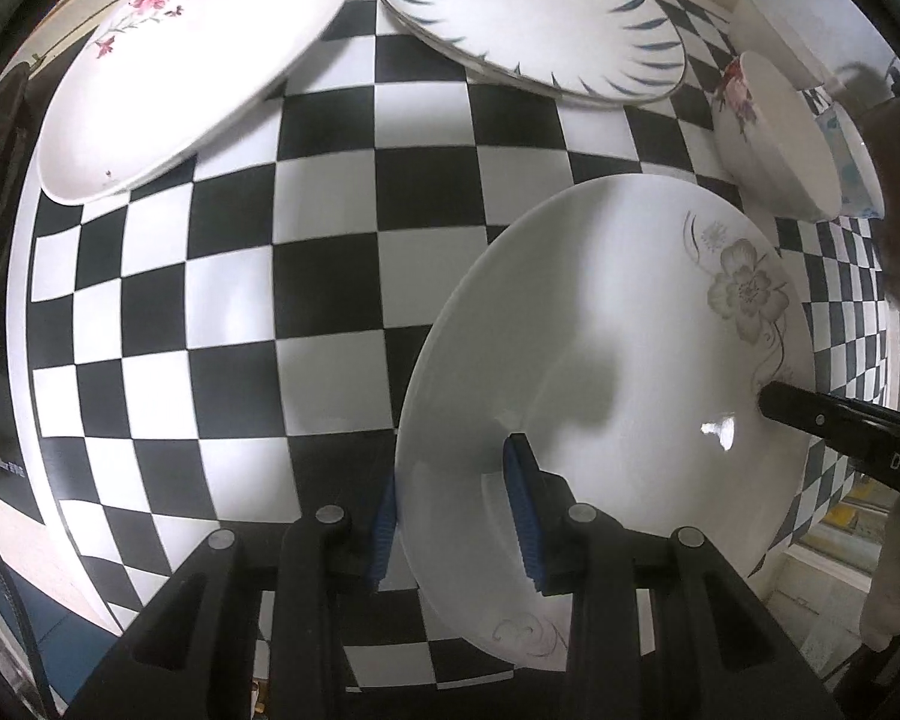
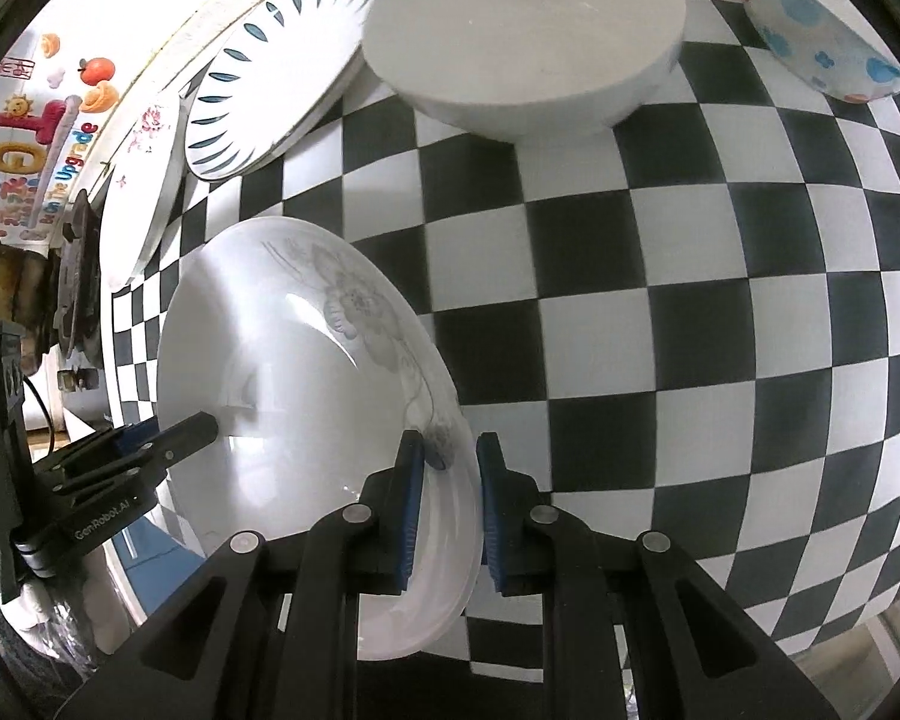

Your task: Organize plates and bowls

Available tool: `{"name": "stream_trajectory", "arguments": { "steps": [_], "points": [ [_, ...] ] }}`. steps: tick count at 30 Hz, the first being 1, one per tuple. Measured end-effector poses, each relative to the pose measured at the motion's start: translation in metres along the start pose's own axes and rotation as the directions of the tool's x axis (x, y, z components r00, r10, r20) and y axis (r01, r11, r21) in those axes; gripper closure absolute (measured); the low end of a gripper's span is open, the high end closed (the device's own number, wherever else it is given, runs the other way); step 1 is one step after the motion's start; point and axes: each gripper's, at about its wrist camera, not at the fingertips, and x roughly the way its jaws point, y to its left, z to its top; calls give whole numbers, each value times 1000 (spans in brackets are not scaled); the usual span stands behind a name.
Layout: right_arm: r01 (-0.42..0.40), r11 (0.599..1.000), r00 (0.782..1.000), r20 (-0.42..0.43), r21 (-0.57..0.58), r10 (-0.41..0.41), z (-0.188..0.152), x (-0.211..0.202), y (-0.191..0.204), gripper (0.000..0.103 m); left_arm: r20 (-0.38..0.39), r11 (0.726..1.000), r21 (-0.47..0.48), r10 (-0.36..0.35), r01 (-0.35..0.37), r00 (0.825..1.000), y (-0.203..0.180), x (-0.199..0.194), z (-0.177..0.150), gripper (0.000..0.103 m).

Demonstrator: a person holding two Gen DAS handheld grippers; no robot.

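Both the left gripper [image 1: 456, 516] and right gripper [image 2: 447, 516] clamp opposite rims of the plate [image 1: 600, 360]. It looks glazed, slippery, stiff and breakable, so the rim is the only sensible hold.

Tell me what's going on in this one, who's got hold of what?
A person with a gripper in each hand is carrying one white plate with a grey flower over the checkered table. The left gripper clamps one edge of its rim, the right gripper the opposite edge. On the table sit a pink-rose plate, a blue-leaf plate, a white bowl and a blue-dotted bowl.
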Motion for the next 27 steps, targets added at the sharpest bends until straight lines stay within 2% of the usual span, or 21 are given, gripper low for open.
{"name": "stream_trajectory", "arguments": {
  "steps": [4, 13, 14, 15, 20, 23, 24, 26, 27],
  "points": [
    [6, 1000, 1000, -11, -6, -6, 1, 6, -3, 83, -19, 1000, -8, 11, -11, 1000, 1, 9, 1, 72],
    [2, 1000, 1000, -21, -23, -3, 5, 12, -9, 82, -7, 999, -8, 38, -38, 999, -1, 6, 13, 72],
    [-1, 1000, 1000, -26, -18, 1, 6, 13, -10, 82, -7, 999, -12, 36, -36, 999, -12, 9, 10, 72],
    [-8, 1000, 1000, -30, -7, 8, 6, 13, -11, 81, 81, 996, 90, -37, 30, 996, -17, 8, 10, 72],
    [52, 999, 998, -36, -10, -53, 1, -1, -10, 81, 158, 999, -14, -41, 44, 987, 12, -25, 3, 72],
    [59, 997, 998, 4, -44, -59, -9, -32, 3, 80, 243, 997, -62, -32, 48, 969, 32, -60, -2, 71],
    [51, 997, 998, 23, -56, -50, -11, -42, 9, 77, 259, 996, -72, -33, 53, 965, 36, -68, -3, 71],
    [14, 996, 995, 104, -93, -4, -13, -69, 27, 60, 298, 991, -110, -38, 74, 954, 51, -86, -2, 71],
    [-10, 993, 987, 158, -119, 29, -12, -83, 38, 46, 318, 987, -136, -41, 89, 947, 60, -96, 0, 71]
  ]
}}
